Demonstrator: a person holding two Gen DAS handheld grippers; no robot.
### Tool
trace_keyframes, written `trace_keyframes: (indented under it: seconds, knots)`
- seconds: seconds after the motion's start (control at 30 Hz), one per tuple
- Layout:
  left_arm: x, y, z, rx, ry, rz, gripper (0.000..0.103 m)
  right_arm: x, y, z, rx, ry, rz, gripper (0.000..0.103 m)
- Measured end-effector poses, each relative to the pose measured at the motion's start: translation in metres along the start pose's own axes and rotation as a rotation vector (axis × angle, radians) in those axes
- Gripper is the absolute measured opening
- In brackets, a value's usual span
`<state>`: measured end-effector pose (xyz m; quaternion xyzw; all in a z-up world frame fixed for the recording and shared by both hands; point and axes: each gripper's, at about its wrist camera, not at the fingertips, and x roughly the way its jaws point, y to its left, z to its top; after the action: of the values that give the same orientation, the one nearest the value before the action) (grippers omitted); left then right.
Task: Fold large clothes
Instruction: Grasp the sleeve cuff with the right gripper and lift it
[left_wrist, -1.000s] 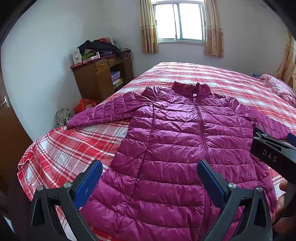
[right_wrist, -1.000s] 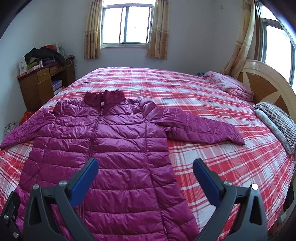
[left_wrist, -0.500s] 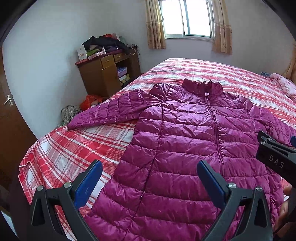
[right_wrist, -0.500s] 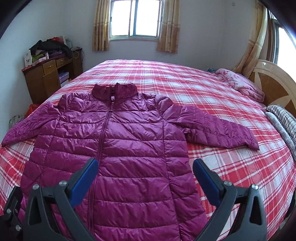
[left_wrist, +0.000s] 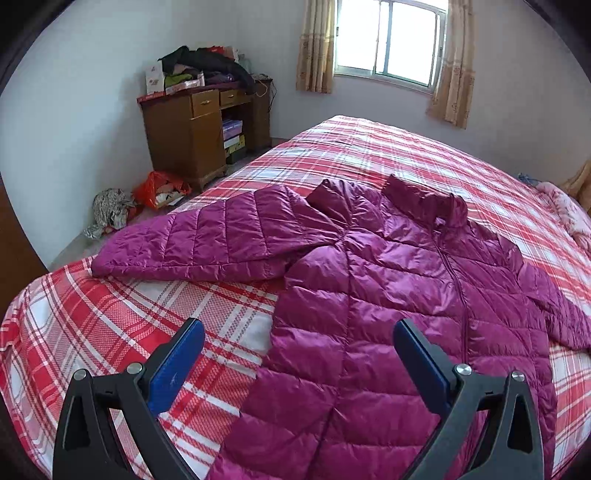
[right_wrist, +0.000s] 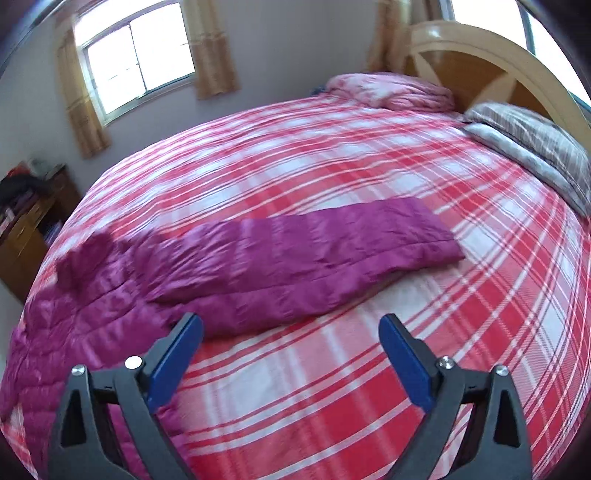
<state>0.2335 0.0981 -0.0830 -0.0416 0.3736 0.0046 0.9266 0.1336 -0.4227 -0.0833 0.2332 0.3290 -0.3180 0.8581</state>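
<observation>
Jacket (left_wrist: 388, 302), purple quilted, laid flat and front-up on plaid bedspread (left_wrist: 110, 332), collar at far end. Left gripper (left_wrist: 299, 354): blue pads spread wide, nothing held, poised above near hem edge; jacket body running from 6 toward 12 o'clock, left sleeve (left_wrist: 207, 243) extending toward 10 o'clock. Right gripper (right_wrist: 290, 347): likewise spread wide and empty; right sleeve (right_wrist: 314, 254) lying across view from 9 toward 2 o'clock, cuff at far end, long axis roughly crosswise to the fingers. Judged next move: sleeve fold inward, each gripper nearer its own sleeve. Right view motion-blurred; fine detail not readable. Farther out: cabinet (left_wrist: 195, 136) with piled items at 11 o'clock in left view, curtained window (left_wrist: 388, 40) at 12 o'clock; pillows (right_wrist: 535, 147) and wooden headboard (right_wrist: 480, 55) at 2 o'clock in right view.
</observation>
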Motion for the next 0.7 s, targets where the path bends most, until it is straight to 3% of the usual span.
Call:
trace_keyframes:
  seconds: [0.1, 0.23, 0.4, 0.47, 0.53, 0.7]
  knots:
    - [0.024, 0.020, 0.010, -0.067, -0.011, 0.008, 0.102, 0.031, -0.060, 0.023, 0.174, 0.031, -0.051, 0.090]
    - [0.053, 0.032, 0.018, -0.067, -0.012, 0.079, 0.102, 0.069, -0.101, 0.027, 0.374, 0.098, -0.044, 0.072]
    - [0.073, 0.032, 0.018, -0.019, -0.036, 0.153, 0.102, 0.089, -0.084, 0.036, 0.325, 0.080, -0.096, 0.064]
    - [0.080, 0.032, 0.015, -0.003, -0.034, 0.161, 0.102, 0.095, -0.079, 0.038, 0.303, 0.085, -0.150, 0.055]
    - [0.089, 0.032, 0.009, 0.010, -0.023, 0.158, 0.102, 0.101, -0.074, 0.039, 0.251, 0.080, -0.180, 0.030]
    - [0.104, 0.030, -0.004, 0.031, 0.020, 0.165, 0.102, 0.104, -0.073, 0.037, 0.136, 0.056, -0.200, 0.014]
